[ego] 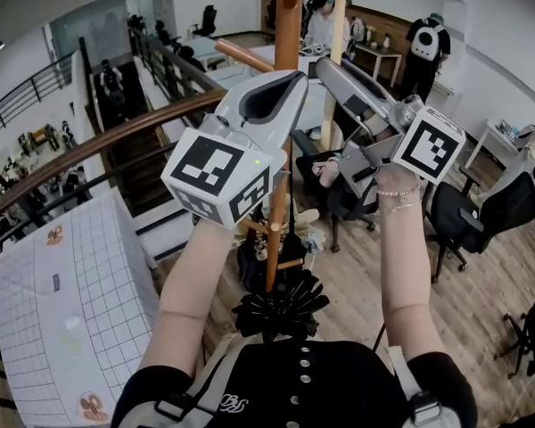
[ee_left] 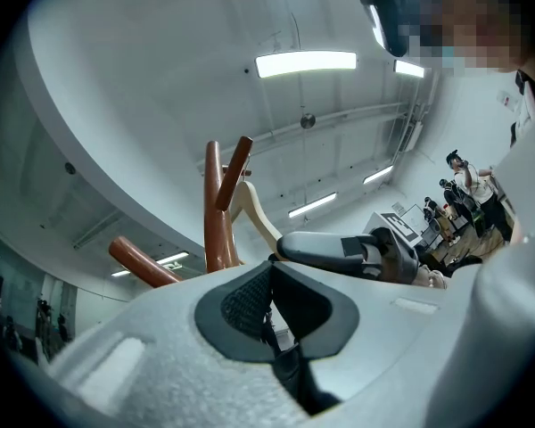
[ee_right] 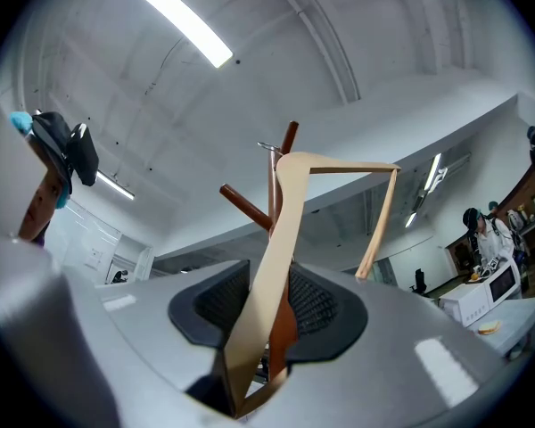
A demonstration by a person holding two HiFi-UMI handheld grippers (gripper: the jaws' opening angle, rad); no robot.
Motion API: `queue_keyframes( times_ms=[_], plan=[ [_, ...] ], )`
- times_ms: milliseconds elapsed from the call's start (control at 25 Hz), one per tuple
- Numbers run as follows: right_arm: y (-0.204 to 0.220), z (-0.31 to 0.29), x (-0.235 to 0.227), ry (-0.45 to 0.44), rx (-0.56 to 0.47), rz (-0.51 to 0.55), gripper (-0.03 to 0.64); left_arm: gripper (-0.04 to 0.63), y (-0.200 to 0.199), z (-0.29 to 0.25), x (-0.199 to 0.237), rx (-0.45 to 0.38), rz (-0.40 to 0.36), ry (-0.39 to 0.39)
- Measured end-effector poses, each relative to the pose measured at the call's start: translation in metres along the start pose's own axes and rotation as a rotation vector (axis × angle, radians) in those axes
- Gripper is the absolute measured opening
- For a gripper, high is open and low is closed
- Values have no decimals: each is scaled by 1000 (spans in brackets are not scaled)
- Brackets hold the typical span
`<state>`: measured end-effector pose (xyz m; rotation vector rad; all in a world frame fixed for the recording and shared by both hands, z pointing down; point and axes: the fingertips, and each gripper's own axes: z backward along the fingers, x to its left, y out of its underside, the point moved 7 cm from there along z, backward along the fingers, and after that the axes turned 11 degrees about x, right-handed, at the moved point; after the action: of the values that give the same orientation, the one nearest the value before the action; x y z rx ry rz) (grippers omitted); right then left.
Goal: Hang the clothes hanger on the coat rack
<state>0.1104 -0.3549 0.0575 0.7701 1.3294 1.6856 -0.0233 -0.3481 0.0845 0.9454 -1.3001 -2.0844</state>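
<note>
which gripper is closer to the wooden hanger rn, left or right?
Right. The right gripper is clamped on the clothes hanger arm, holding it up by the coat rack. The left gripper is shut and empty, alongside, apart from the hanger.

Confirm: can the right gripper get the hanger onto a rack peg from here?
Likely yes: the right gripper grips the hanger close beside the coat rack pegs, with nothing visible between them.

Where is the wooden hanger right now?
In the right gripper view, the wooden hanger is clamped between the jaws of the right gripper, held up high, with the pegs of the brown coat rack right behind it.
</note>
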Motion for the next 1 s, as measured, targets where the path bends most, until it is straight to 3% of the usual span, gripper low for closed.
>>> queue_keyframes(
  times_ms=[1000],
  plan=[
    [13,-9,-13,30,42,-41,143,0,26,1,-7,22,70,19]
  ],
)
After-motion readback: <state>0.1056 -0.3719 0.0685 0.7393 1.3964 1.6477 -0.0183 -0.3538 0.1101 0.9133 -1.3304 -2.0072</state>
